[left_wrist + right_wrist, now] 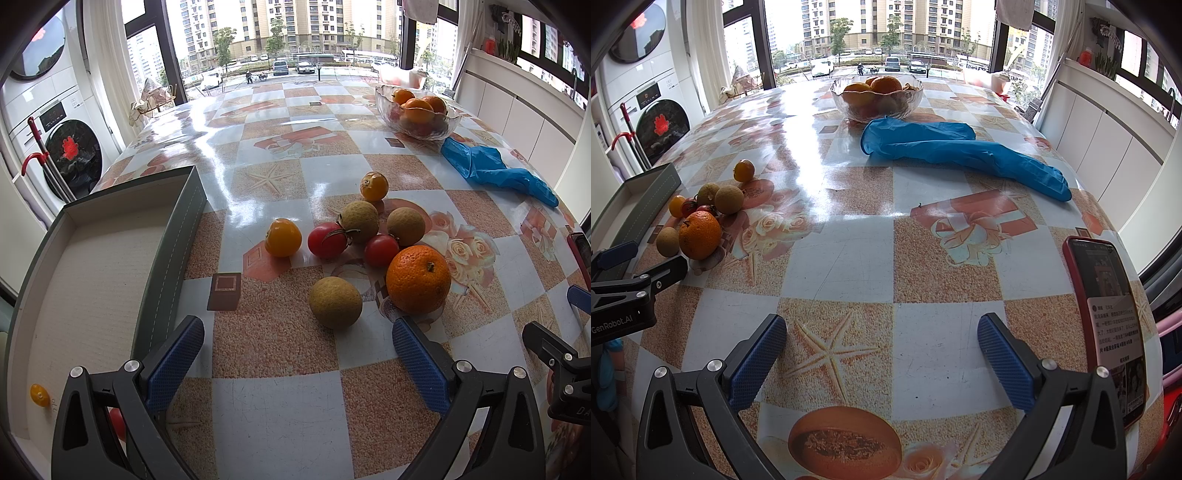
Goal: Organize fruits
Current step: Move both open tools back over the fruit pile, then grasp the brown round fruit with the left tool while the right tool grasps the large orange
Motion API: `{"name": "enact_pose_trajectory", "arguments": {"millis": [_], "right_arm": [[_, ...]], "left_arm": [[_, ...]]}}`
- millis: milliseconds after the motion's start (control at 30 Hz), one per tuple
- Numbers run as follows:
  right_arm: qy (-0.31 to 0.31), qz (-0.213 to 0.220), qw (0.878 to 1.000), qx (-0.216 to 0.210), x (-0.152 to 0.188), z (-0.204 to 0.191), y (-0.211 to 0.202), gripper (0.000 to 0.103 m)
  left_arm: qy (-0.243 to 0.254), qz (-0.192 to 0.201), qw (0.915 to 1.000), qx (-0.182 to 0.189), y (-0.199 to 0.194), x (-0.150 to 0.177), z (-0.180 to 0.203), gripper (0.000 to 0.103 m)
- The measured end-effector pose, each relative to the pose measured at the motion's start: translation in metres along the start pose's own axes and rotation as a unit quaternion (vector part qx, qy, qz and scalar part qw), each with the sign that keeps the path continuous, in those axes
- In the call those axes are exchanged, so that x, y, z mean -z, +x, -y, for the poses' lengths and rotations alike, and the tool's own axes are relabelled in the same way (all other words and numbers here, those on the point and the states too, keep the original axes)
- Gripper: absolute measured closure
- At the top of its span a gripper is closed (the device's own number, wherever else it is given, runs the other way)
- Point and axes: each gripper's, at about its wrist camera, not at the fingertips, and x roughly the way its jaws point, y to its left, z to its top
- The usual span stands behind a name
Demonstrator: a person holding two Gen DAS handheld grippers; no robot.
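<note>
Tabletop (280, 402), left edge: tray (92, 266) holding one yellow tomato (39, 395), one red partly hidden. Near it: loose fruit cluster (362, 243), unsorted. Left gripper (295, 354), right gripper (882, 354): spread, empty. Judged barely begun.

A pair of blue rubber gloves (960, 151) lies on the glossy checkered tablecloth (849, 251). A red-cased smartphone (1108, 325) rests near the right edge. White stacked washing machines (55, 122) stand at left.

Bright window daylight, tabletop glare (221, 155)
</note>
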Motion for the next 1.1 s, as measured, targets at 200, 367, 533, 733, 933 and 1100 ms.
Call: {"name": "enact_pose_trajectory", "arguments": {"millis": [200, 367, 533, 733, 933, 1100], "right_arm": [[0.0, 0.0, 1.0, 0.0, 0.0, 0.0, 0.0, 0.0], [0.0, 0.0, 1.0, 0.0, 0.0, 0.0, 0.0, 0.0], [0.0, 0.0, 1.0, 0.0, 0.0, 0.0, 0.0, 0.0], [0.0, 0.0, 1.0, 0.0, 0.0, 0.0, 0.0, 0.0], [-0.002, -0.012, 1.0, 0.002, -0.002, 0.0, -0.001, 0.0], [0.012, -0.028, 0.997, -0.07, -0.02, -0.01, 0.001, 0.0]], "left_arm": [[0.0, 0.0, 1.0, 0.0, 0.0, 0.0, 0.0, 0.001], [0.0, -0.004, 1.0, -0.001, 0.0, -0.001, 0.0, 0.001], [0.011, -0.014, 0.9998, 0.012, -0.001, -0.007, 0.005, 0.009], [0.03, -0.012, 0.9991, 0.027, -0.001, -0.016, 0.015, 0.046], [0.033, -0.011, 0.9983, 0.046, -0.001, -0.019, 0.021, 0.076], [0.005, -0.015, 0.9987, 0.049, -0.011, -0.011, 0.011, 0.076]]}}
